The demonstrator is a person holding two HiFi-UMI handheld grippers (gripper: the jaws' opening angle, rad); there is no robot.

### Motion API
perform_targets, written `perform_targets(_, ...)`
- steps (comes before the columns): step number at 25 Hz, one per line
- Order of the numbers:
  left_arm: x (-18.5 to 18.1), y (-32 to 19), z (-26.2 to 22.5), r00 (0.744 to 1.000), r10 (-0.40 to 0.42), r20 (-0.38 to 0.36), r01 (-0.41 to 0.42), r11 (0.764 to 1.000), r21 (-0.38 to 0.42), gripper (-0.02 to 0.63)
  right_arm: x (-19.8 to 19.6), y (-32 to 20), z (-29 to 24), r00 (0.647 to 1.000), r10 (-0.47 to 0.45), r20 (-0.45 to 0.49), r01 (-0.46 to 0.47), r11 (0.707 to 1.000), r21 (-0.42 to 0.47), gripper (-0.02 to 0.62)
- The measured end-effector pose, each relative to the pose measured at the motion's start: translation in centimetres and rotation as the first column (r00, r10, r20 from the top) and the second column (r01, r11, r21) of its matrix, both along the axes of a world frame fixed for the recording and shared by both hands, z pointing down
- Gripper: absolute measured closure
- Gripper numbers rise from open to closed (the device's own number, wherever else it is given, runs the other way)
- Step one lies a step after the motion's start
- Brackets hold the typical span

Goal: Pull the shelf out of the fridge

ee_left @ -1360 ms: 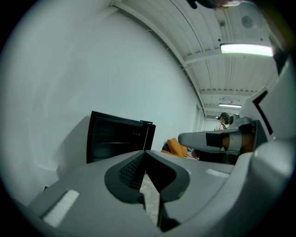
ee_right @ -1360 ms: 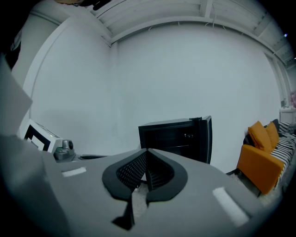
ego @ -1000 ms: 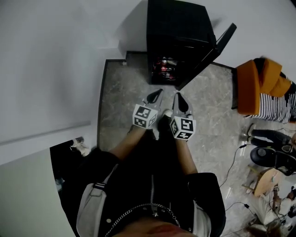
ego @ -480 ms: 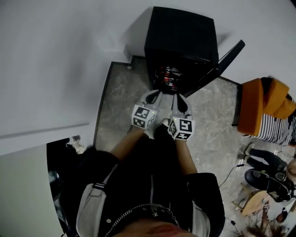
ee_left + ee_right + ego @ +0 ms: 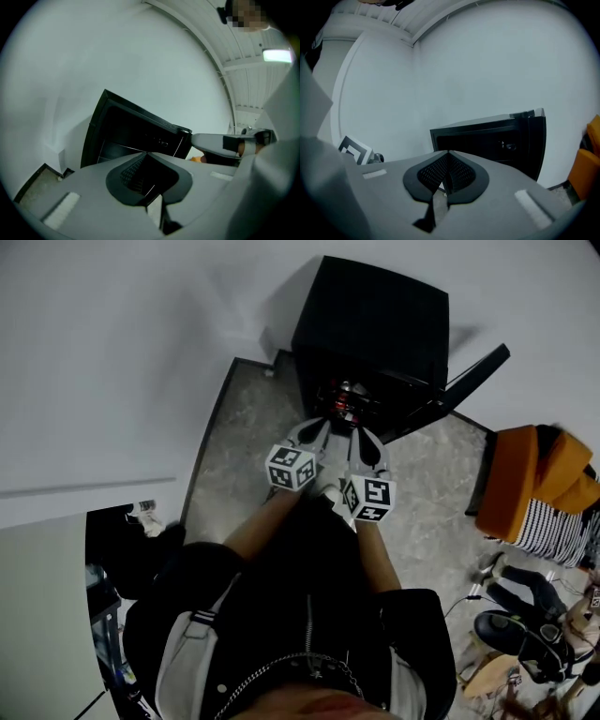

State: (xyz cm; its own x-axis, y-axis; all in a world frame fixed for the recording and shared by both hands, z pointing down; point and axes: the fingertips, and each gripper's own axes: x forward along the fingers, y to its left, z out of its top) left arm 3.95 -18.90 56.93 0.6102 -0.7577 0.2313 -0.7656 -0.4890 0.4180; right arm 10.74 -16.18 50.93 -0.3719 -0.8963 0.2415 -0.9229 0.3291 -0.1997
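Note:
A black mini fridge (image 5: 375, 324) stands against the white wall, its door (image 5: 469, 381) swung open to the right. Reddish items (image 5: 342, 407) show in its dark inside. The shelf is only a faint pale line in the left gripper view (image 5: 119, 146). My left gripper (image 5: 314, 432) and right gripper (image 5: 366, 442) point side by side at the fridge's open front, tips just short of it. The left gripper (image 5: 146, 153) is shut on nothing. The right gripper (image 5: 448, 152) has just eased open a hair, but its pads still meet with nothing between them.
The fridge sits on a marbled grey floor panel (image 5: 244, 456). An orange bundle (image 5: 530, 470) on striped fabric (image 5: 553, 531) lies to the right of the door. Cables and dark gear (image 5: 511, 634) clutter the lower right. A dark gap (image 5: 122, 549) opens at the lower left.
Both grippers have moved forward from mid-floor to the fridge's open front, staying side by side. The left one has rolled a little. Neither has taken hold of anything.

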Motion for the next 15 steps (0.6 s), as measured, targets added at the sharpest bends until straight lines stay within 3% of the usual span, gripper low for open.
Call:
perform_targets(4, 0.5, -1.8, 0.9, 1.000, -0.009, 0.004, 0.009, 1.000, 0.025, 0.603, -0.1, -1.0, -0.2, 1.000, -0.010, -0.011, 0.010, 1.000, 0.007, 0.594)
perform_targets(10, 0.3, -4.5, 1.6, 0.997, -0.036, -0.065, 0.037, 0.999, 0.012, 0.603, -0.4, -1.9, -0.3, 0.999, -0.004, -0.044, 0.005, 1.000, 0.016, 0.594)
perform_targets(15, 0.4, -8.5, 2.9, 0.986, -0.079, -0.147, 0.073, 0.996, -0.043, 0.601, 0.1, -4.2, 0.9, 0.998, -0.015, -0.069, 0.014, 1.000, -0.015, 0.594)
